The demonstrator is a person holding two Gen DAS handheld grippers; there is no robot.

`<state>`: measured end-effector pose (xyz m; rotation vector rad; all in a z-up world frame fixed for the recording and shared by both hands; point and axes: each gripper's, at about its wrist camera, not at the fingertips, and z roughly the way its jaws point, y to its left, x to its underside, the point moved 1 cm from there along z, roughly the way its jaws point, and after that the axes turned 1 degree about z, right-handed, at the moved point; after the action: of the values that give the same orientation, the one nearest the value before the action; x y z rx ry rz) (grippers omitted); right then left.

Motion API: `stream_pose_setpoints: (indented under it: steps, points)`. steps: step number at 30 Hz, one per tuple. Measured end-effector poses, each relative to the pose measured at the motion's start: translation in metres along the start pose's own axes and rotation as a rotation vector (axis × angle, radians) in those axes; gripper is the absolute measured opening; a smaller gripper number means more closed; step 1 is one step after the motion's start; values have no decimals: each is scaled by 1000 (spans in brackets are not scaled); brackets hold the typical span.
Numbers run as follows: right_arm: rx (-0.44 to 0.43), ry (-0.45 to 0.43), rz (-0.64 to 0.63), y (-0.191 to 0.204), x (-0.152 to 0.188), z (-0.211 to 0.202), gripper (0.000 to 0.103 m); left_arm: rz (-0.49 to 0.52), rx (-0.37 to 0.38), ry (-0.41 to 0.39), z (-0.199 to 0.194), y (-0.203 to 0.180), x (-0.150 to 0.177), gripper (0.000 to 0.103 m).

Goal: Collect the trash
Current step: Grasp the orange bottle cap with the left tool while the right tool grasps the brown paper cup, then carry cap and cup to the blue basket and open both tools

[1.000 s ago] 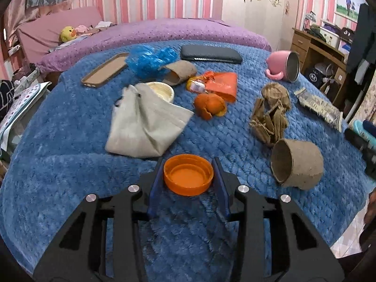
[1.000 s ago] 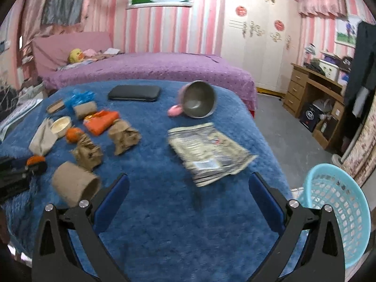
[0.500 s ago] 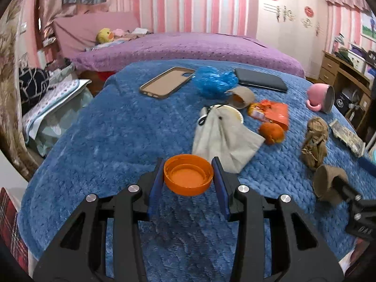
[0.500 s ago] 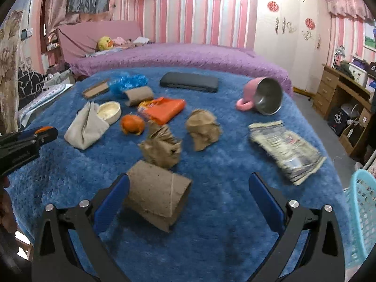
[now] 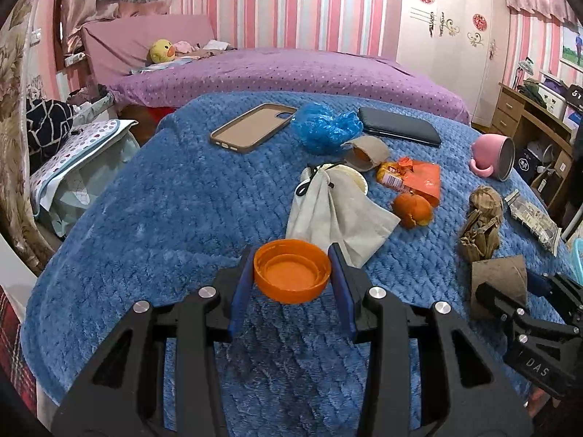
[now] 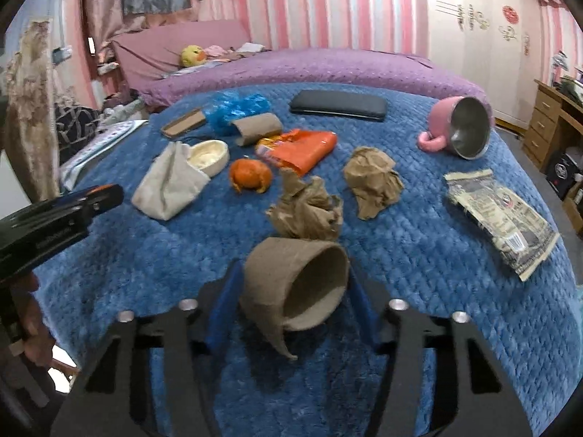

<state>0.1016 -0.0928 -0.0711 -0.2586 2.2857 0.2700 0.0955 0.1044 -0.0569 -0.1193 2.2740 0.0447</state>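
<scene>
My left gripper (image 5: 292, 279) is shut on an orange plastic lid (image 5: 291, 271) and holds it above the blue blanket (image 5: 175, 211). My right gripper (image 6: 294, 293) has closed on a brown paper pulp cup (image 6: 295, 287) lying on its side; the cup also shows in the left wrist view (image 5: 499, 284). Further back lie crumpled brown paper (image 6: 306, 211), a second brown wad (image 6: 373, 178), orange peel (image 6: 250, 176), an orange snack wrapper (image 6: 297, 147), a cardboard roll (image 6: 257, 128), a blue plastic bag (image 6: 235, 109) and a printed wrapper (image 6: 501, 215).
A grey cloth pouch (image 6: 167, 184) lies over a cream dish (image 6: 209, 153). A phone case (image 5: 253, 127), a black case (image 6: 337, 105) and a pink mug (image 6: 459, 129) on its side lie at the back. A purple bed (image 5: 291, 69) stands behind.
My right gripper moved in on the paper cup and closed around it. My left gripper swung left and pulled back, still holding the orange lid.
</scene>
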Motion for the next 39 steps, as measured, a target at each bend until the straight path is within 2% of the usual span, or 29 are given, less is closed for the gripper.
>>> stream_pose_setpoints:
  steps: [7,11,14,18,23,27,31,35,39]
  points:
    - [-25,-49,29,-23,0,-22,51,12,4,-9,-8,-17,-3,39]
    - [23,-82,54,-62,-2,-48,51,30,18,-38,-21,-42,-11,39]
    - [69,-114,103,-105,-3,-72,51,80,42,-77,-35,-77,-18,39]
    - [157,-147,123,-165,-3,-107,51,158,91,-137,-53,-139,-24,39]
    - [319,-162,117,-249,9,-159,51,156,257,-143,-62,-231,-27,39]
    - [426,-157,190,-318,31,-193,51,181,353,-120,-62,-302,-17,39]
    - [496,-141,230,-358,52,-210,51,230,440,-91,-62,-373,1,39]
    - [535,-137,277,-388,72,-222,51,323,507,-70,-67,-443,28,39]
    - [565,-124,294,-402,86,-228,51,364,547,-28,-65,-487,45,39]
